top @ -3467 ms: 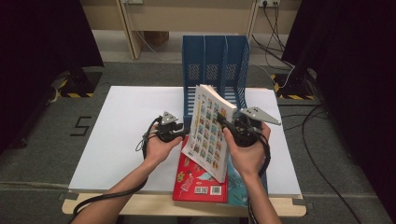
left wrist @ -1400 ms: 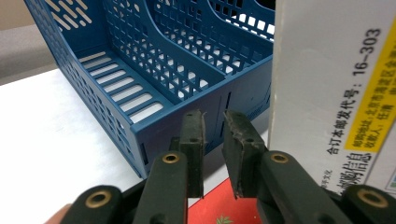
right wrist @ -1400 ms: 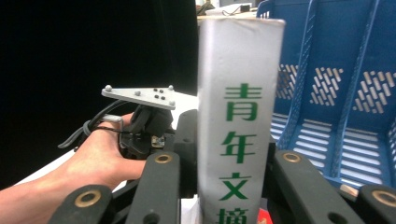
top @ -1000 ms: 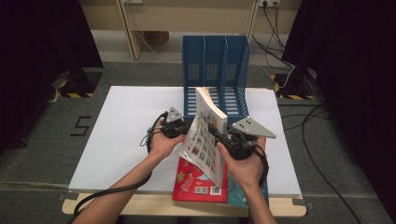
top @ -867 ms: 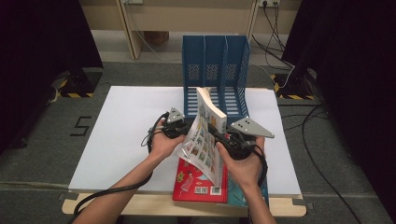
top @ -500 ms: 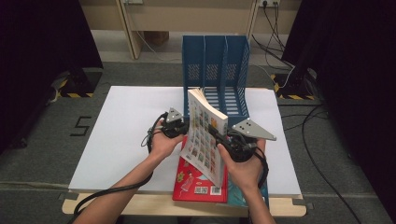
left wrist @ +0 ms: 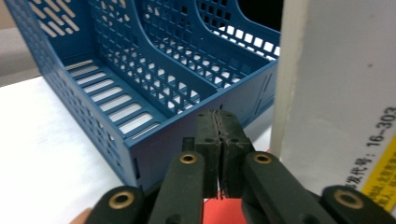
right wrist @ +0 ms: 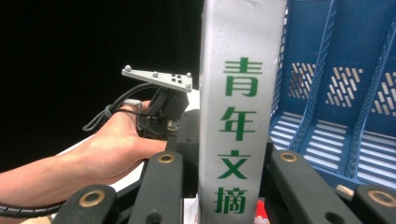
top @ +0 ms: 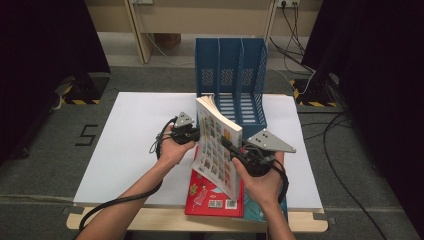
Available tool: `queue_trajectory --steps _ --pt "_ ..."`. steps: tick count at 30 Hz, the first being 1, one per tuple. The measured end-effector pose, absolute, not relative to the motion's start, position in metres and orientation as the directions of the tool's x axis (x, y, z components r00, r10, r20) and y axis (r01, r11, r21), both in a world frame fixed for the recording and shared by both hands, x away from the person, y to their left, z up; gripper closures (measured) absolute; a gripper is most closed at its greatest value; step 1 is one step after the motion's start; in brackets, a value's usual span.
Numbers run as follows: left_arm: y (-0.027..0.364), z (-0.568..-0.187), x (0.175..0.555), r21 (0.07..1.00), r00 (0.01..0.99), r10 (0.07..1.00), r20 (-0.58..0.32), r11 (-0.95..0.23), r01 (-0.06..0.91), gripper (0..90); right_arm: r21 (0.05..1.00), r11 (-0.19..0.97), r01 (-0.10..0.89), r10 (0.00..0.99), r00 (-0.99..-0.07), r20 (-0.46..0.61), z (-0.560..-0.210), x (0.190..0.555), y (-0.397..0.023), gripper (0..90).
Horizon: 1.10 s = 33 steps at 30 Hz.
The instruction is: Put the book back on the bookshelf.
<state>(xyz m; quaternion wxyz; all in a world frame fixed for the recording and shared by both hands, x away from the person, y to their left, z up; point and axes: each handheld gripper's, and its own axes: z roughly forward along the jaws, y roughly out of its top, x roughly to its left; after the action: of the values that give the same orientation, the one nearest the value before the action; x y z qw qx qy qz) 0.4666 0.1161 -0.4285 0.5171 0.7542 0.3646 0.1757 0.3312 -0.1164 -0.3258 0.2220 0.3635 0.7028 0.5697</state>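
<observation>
**Thick book held up in front of the blue rack**

In the high view, the right gripper (top: pixel 235 152) is sitting in the lower middle of the frame and is holding a thick white paperback book with a cover of small colourful pictures (top: pixel 216 145). The book is standing tilted in the middle of the frame, above the flat white table (top: pixel 130 145). The left gripper (top: pixel 192 134) is resting just left of the book. A blue plastic file rack with three slots (top: pixel 231 80) is standing in the upper middle. A flat red book (top: pixel 207 197) is lying under the held book, near the bottom edge.

In the left gripper view, the left gripper (left wrist: pixel 217 140) is keeping its two black fingers pressed together, with nothing between them. The book's white side (left wrist: pixel 336 98) is rising at the right of the frame, and the rack (left wrist: pixel 154 93) is spreading across the upper left.

In the right gripper view, the right gripper (right wrist: pixel 233 158) is squeezing the book's white spine with green writing (right wrist: pixel 240 116) between its fingers in the middle of the frame. The rack (right wrist: pixel 336 93) is showing at the right. The left gripper (right wrist: pixel 161 105) is showing at the middle left.
</observation>
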Motion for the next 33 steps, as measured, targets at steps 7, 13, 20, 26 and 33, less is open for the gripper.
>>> queue_trajectory --steps 7,13,20,26,33 --pt "0.118 -0.428 0.465 0.911 0.68 0.726 -0.104 -0.205 0.358 89.9 0.959 0.096 0.266 0.758 -0.644 0.102 -0.325 0.331 -0.117 73.2" --pt "0.118 -0.426 0.461 0.915 0.686 0.724 -0.072 -0.227 0.335 89.9 0.948 0.135 0.288 0.758 -0.646 0.089 -0.333 0.331 -0.113 69.5" --pt "0.117 -0.426 0.461 0.915 0.687 0.723 -0.071 -0.228 0.334 89.9 0.947 0.13 0.294 0.773 -0.628 0.089 -0.339 0.331 -0.111 68.9" --pt "0.117 -0.426 0.459 0.916 0.687 0.723 -0.076 -0.222 0.335 89.9 0.94 0.135 0.313 0.775 -0.625 0.096 -0.343 0.33 -0.107 66.0" --pt "0.117 -0.426 0.458 0.916 0.686 0.724 -0.071 -0.224 0.332 89.9 0.932 0.147 0.332 0.784 -0.613 0.095 -0.349 0.329 -0.105 65.4"
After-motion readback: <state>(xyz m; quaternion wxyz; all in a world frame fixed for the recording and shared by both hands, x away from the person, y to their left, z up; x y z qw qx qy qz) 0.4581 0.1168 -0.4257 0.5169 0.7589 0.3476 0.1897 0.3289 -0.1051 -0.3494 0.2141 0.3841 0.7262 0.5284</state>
